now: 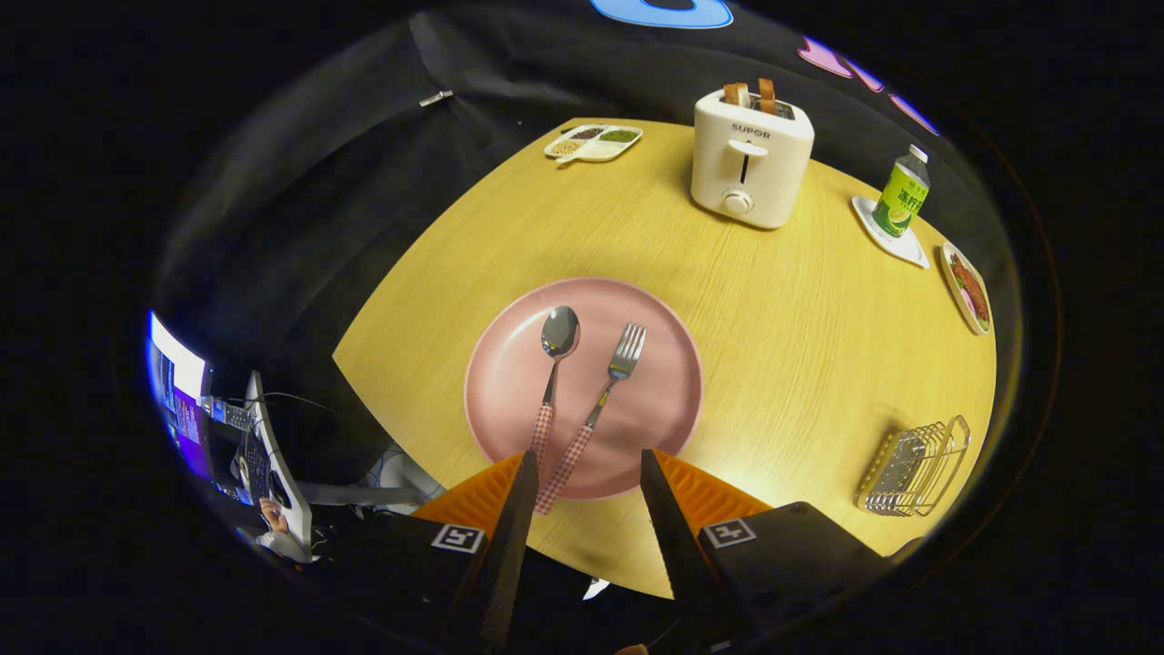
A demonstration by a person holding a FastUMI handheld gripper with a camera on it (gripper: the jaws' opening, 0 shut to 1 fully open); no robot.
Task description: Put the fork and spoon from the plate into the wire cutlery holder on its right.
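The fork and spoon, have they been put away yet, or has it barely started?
Barely started. The spoon and fork both lie on the pink plate. The gripper hovers open over their handles, holding nothing. The wire cutlery holder sits empty; both pieces must go in.

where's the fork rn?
Gripper view: fork lies on the pink plate, right of the spoon, its handle reaching between the open gripper fingers.
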